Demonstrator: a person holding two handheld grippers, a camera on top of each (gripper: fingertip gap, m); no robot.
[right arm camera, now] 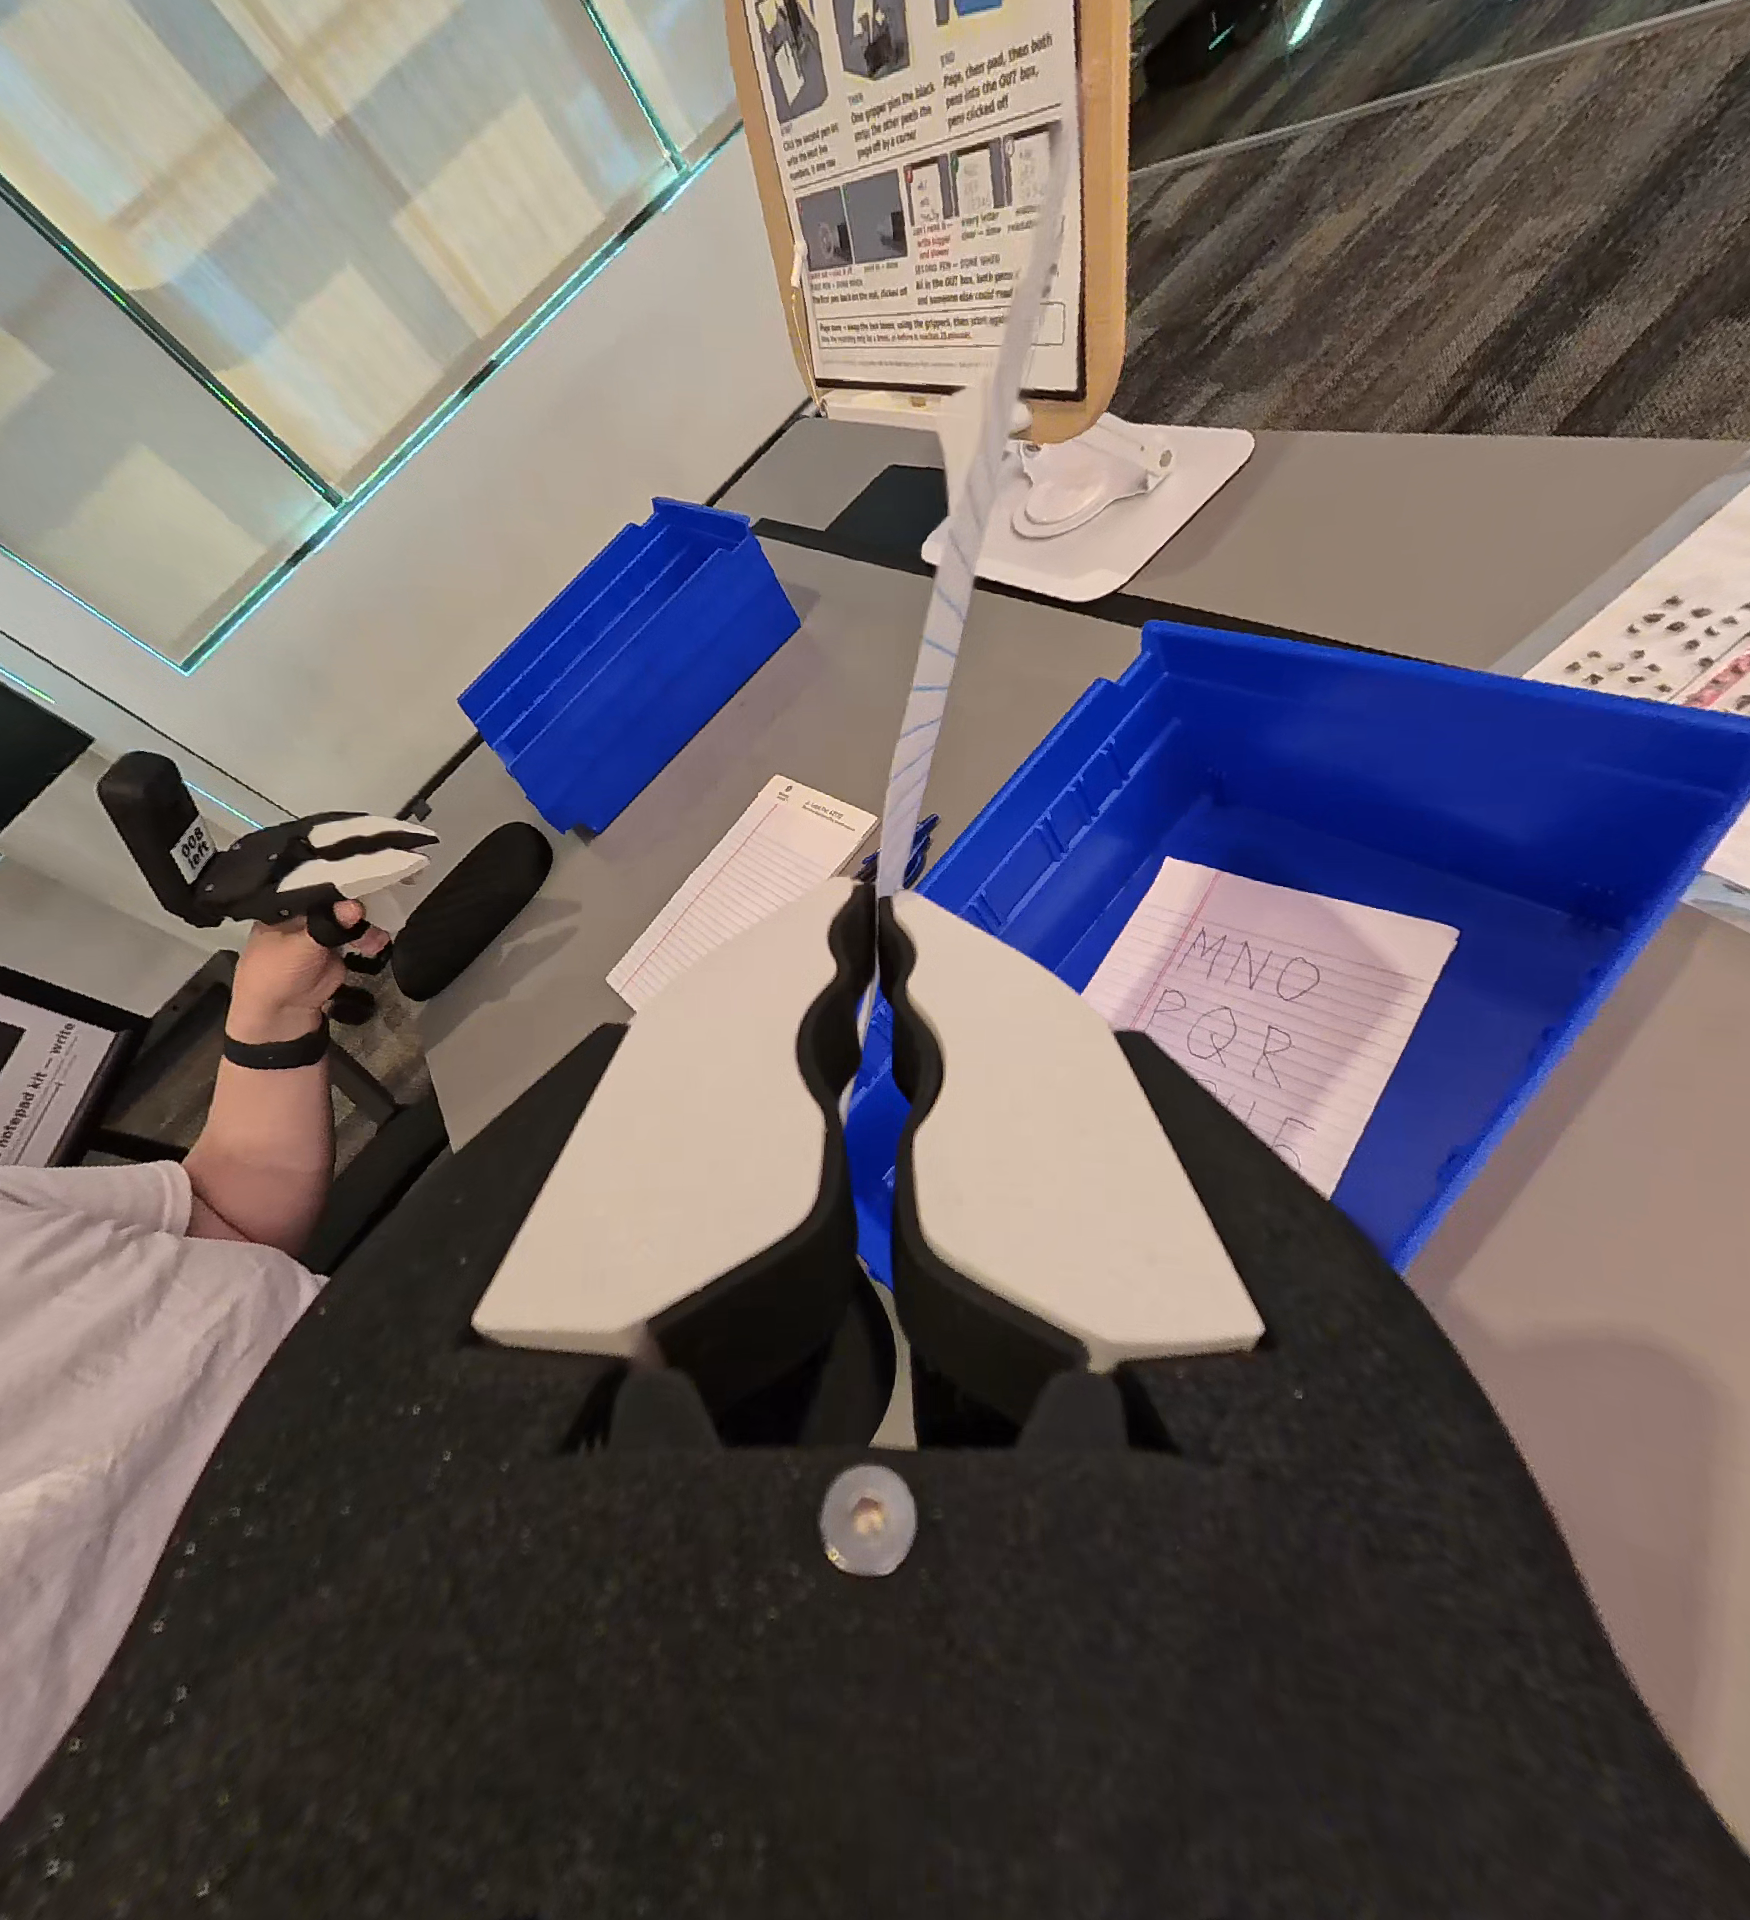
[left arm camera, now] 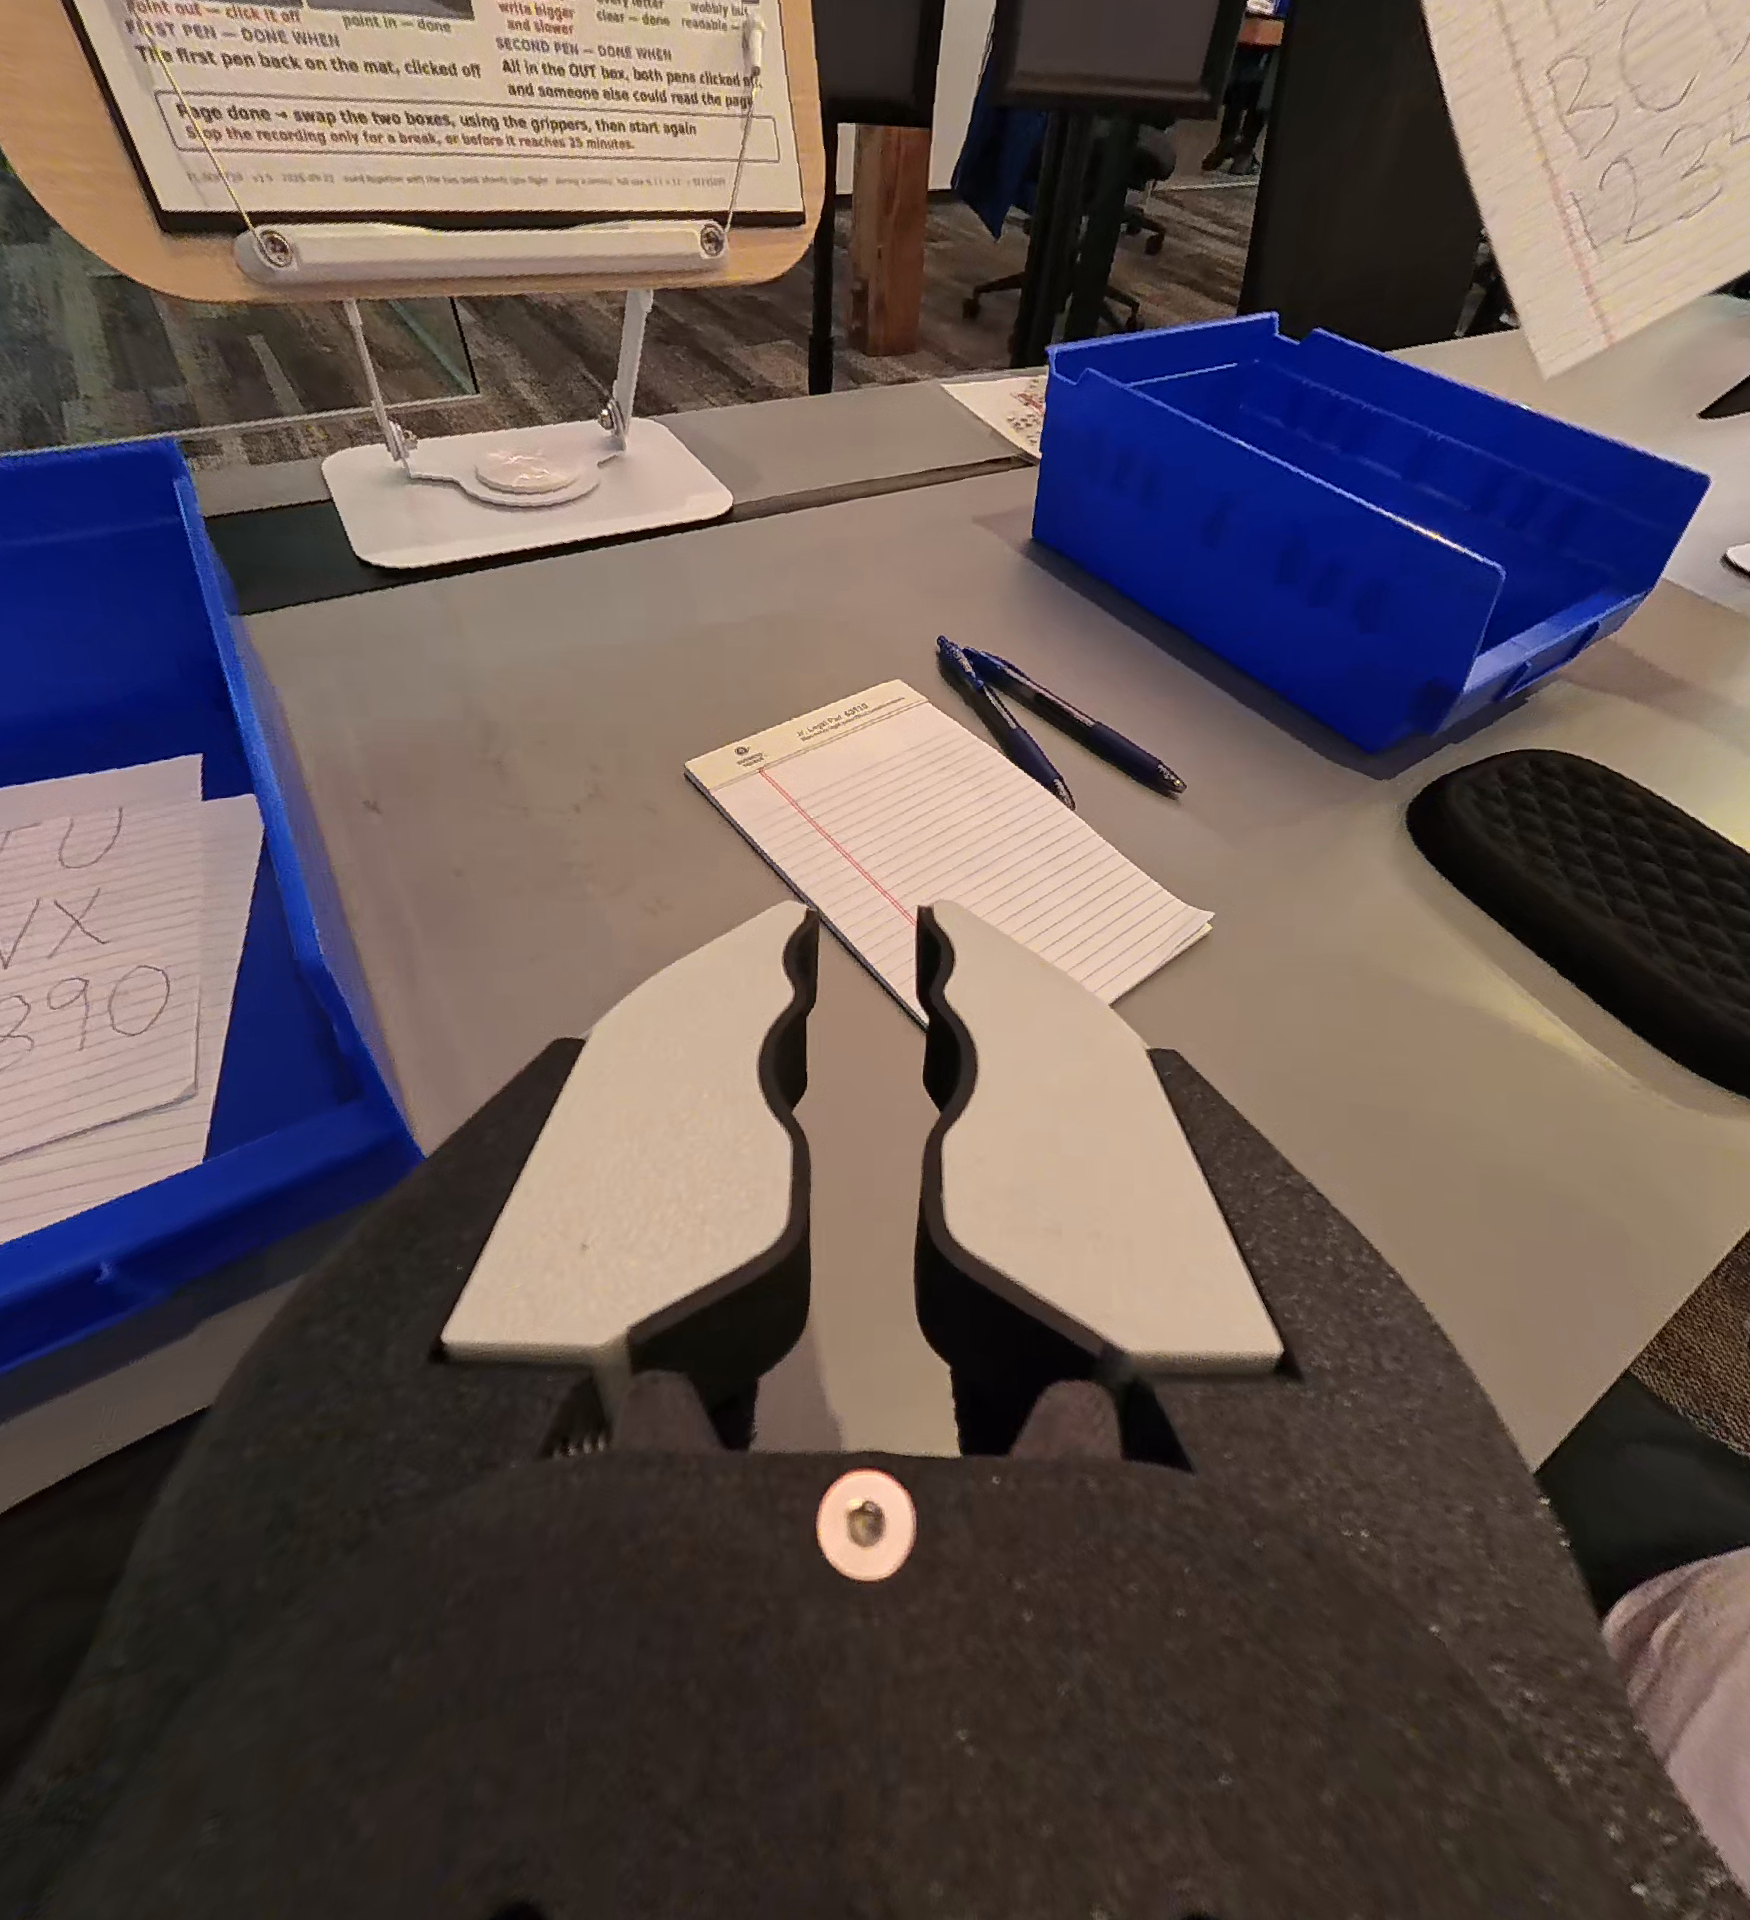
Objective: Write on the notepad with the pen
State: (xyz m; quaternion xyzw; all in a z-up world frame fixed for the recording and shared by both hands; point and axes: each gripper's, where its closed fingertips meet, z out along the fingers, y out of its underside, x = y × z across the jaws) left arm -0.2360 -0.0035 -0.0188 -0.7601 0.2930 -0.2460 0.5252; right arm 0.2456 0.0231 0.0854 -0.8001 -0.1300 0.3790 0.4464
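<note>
The big gray table (left arm camera: 538,727) has two blue bins on it. One bin (right arm camera: 1370,831) sits under the right claw and has a written page (right arm camera: 1266,1008) lying flat inside. The other bin (right arm camera: 632,665) looks empty from the right wrist view.

The right claw (right arm camera: 876,914) is pinched tight on a loose sheet of paper (right arm camera: 954,582), which stands up on its edge over the first bin. I think the job right now is to drop this sheet in. To do it well, bring the claw low over the bin, tip the sheet flat, then let go, so it lands on the other page and does not slide out.

The left claw (left arm camera: 866,914) is a little apart and holds nothing. It hangs above the near end of the notepad (left arm camera: 944,842).

The notepad lies flat in the middle of the table with a clean page up. Two blue pens (left arm camera: 1058,727) lie crossed just beside its far end, and no claw is touching them.
</note>
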